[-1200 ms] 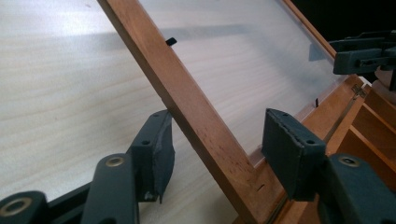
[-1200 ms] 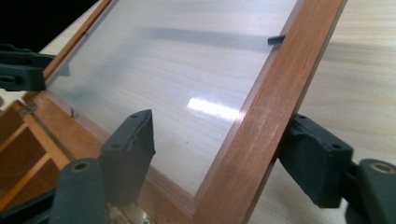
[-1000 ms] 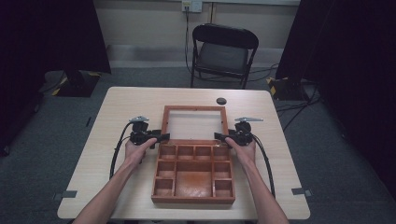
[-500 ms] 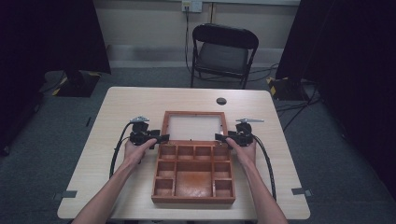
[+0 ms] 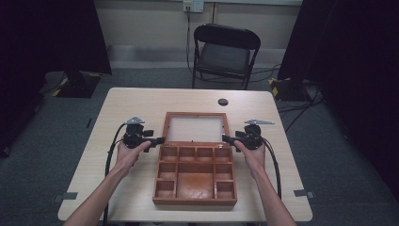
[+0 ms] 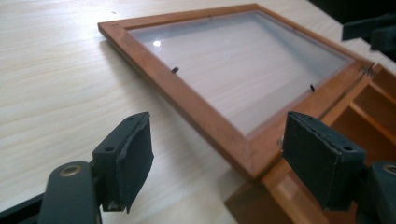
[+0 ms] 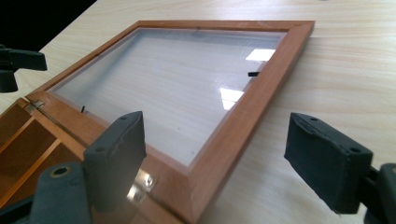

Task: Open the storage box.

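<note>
- One pale wooden table (image 5: pixel 122 108) spans the middle of the high view, and everything you handle sits on it.
- Lower centre of that view holds the wooden compartment box (image 5: pixel 195 175), open, its dividers showing.
- Just above it the glass-paned lid (image 5: pixel 195 128) lies folded back flat on the table, joined to the box along the hinge edge; a small brass hinge (image 7: pixel 35 106) shows at the left of the right gripper view.
- Your left gripper (image 5: pixel 158 140) sits at the box's upper left corner, jaws spread wide and pinching nothing; in the left gripper view the lid's near corner (image 6: pixel 252 161) lies between the pads (image 6: pixel 135 161), touching neither.
- Your right gripper (image 5: pixel 227 139) mirrors it at the box's upper right corner, jaws likewise wide apart and empty, the lid's corner (image 7: pixel 198 186) between them.
- Smallest, a dark round disc (image 5: pixel 223 101) lies near the table's far edge, well apart from the lid.
</note>
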Action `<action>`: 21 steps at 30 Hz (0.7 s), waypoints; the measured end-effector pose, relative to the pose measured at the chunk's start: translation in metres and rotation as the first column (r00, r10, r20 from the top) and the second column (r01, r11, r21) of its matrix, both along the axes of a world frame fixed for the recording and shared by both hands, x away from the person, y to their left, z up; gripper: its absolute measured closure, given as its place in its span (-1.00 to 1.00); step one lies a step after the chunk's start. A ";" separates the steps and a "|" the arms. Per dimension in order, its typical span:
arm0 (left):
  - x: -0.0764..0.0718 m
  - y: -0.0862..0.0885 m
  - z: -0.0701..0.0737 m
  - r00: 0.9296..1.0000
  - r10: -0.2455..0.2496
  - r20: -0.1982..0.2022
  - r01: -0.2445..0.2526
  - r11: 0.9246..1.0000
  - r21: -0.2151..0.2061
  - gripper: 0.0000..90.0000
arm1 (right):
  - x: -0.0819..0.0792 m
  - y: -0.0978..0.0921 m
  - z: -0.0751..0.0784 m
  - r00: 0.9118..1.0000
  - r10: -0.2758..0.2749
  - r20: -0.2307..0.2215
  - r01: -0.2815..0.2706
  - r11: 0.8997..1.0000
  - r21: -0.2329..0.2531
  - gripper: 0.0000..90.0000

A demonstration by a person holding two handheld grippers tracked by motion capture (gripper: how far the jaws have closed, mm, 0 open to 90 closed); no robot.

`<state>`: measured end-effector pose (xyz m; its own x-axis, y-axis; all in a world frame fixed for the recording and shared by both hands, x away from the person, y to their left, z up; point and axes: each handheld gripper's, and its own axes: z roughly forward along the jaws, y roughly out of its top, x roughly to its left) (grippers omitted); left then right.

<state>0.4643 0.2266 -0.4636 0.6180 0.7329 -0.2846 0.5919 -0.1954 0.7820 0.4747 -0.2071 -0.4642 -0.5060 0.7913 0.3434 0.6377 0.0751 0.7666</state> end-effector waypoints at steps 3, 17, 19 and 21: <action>-0.006 0.005 0.001 1.000 0.001 -0.004 -0.001 1.000 0.010 -0.49 | -0.007 -0.007 0.004 1.000 -0.007 0.006 0.007 1.000 0.001 -0.58; -0.037 0.044 -0.005 0.997 0.079 -0.003 -0.078 0.993 0.087 -0.50 | -0.053 -0.035 0.011 1.000 -0.009 0.024 0.011 0.995 -0.098 -0.61; -0.041 0.051 -0.007 0.996 0.092 -0.009 -0.090 0.991 0.100 -0.50 | -0.061 -0.040 0.010 1.000 -0.017 0.020 0.019 0.993 -0.114 -0.62; -0.046 0.057 -0.009 0.995 0.102 -0.010 -0.100 0.987 0.122 -0.50 | -0.068 -0.046 0.009 1.000 -0.028 0.013 0.029 0.991 -0.134 -0.62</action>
<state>0.4178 0.2838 -0.4721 0.5349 0.8210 -0.1993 0.6258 -0.2265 0.7464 0.4064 -0.2533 -0.4556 -0.4859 0.8439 0.2275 0.6326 0.1599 0.7578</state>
